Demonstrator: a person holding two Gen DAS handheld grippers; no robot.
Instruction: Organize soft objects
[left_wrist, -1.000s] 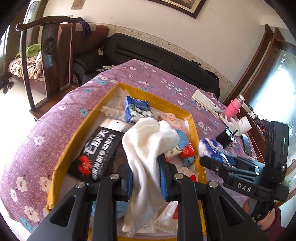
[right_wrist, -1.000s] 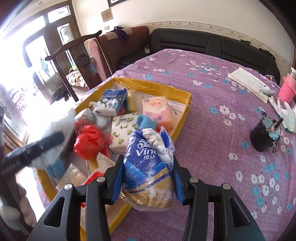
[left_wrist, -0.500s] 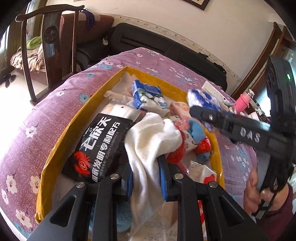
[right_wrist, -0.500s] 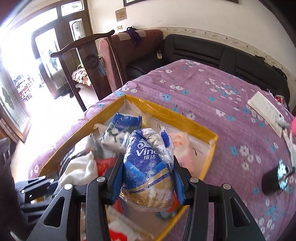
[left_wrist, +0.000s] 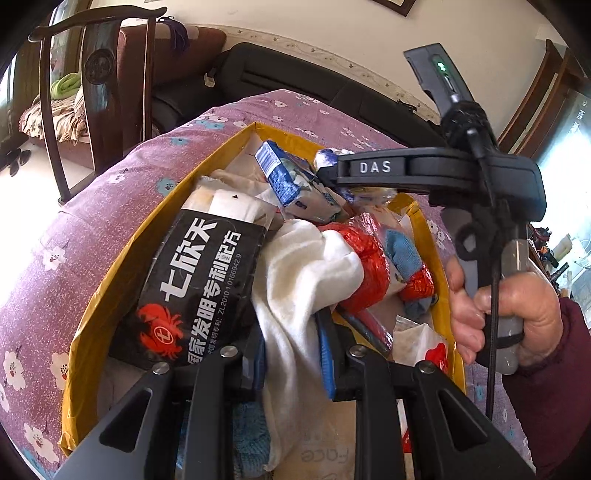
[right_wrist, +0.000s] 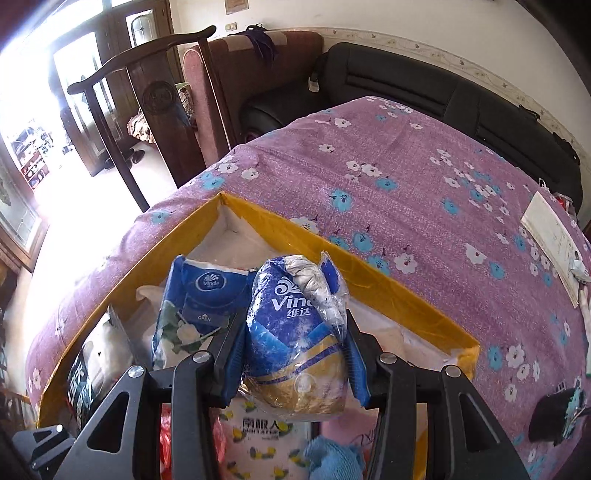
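Over the far end of the yellow-walled box (right_wrist: 388, 295), my right gripper (right_wrist: 295, 354) pinches the upright blue-and-gold crinkly tissue pack (right_wrist: 295, 332), box directly below; left gripper (left_wrist: 295, 354) clamps the white cloth (left_wrist: 306, 280) nearer.

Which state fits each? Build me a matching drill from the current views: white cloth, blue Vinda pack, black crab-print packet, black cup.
1 white cloth
2 blue Vinda pack
3 black crab-print packet
4 black cup

A lying in the yellow box
B clamped in the left gripper
C standing on the purple floral cover, outside the box
D clamped in the right gripper

Pairs: 1-B, 2-D, 3-A, 4-C
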